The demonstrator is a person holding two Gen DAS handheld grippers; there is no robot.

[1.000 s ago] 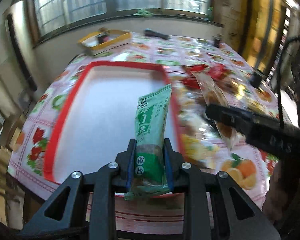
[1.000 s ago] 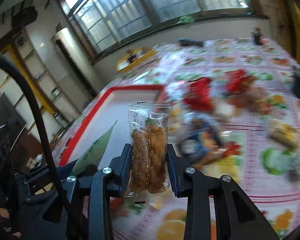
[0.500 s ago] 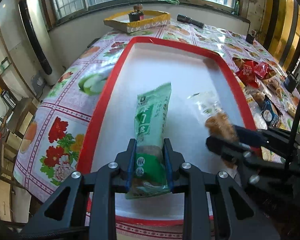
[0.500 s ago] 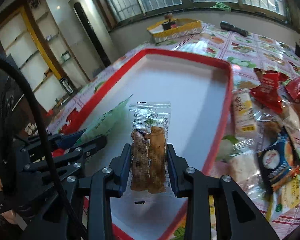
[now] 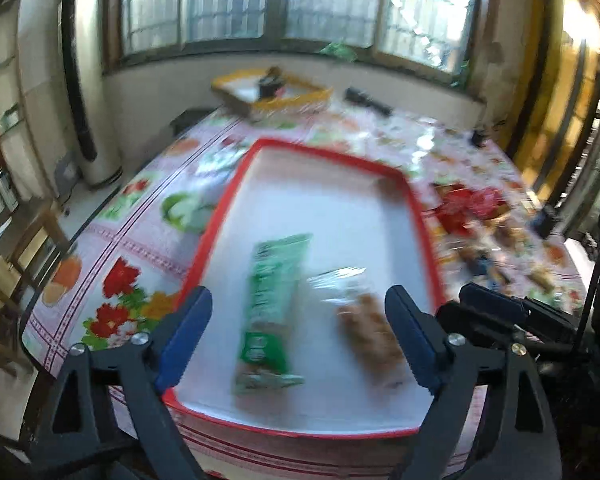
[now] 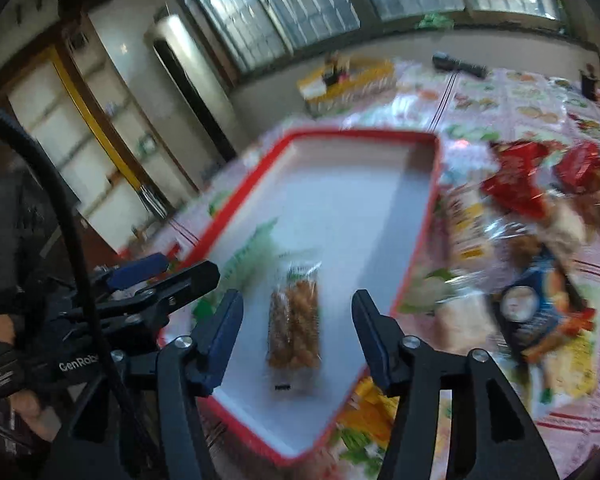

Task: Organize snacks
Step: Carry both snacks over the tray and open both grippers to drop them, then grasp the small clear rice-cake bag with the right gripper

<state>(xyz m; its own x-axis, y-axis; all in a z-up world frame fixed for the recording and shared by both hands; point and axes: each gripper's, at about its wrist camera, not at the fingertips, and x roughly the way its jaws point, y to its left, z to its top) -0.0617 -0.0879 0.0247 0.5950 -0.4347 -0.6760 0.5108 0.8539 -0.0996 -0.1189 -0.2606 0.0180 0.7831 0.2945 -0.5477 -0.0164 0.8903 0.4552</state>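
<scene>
Inside the red-rimmed tray (image 5: 216, 236), two snacks lie released.

I see the green packet (image 5: 270, 312) beside the clear biscuit pack (image 6: 296, 320), which sits at its three o'clock. Both look light, crinkly and slippery, the biscuits brittle, so I'd pinch across their middles. My left tongs (image 5: 298, 336) and right tongs (image 6: 298, 316), angled downward, have just been opening; both gape wide around the packs, pressing on nothing.

Both grippers have just opened their jaws: the green packet (image 5: 270, 316) left the left gripper (image 5: 298, 334), the clear packet (image 6: 296, 316) left the right gripper (image 6: 298, 328); both lie in the red tray (image 5: 416, 208).
</scene>
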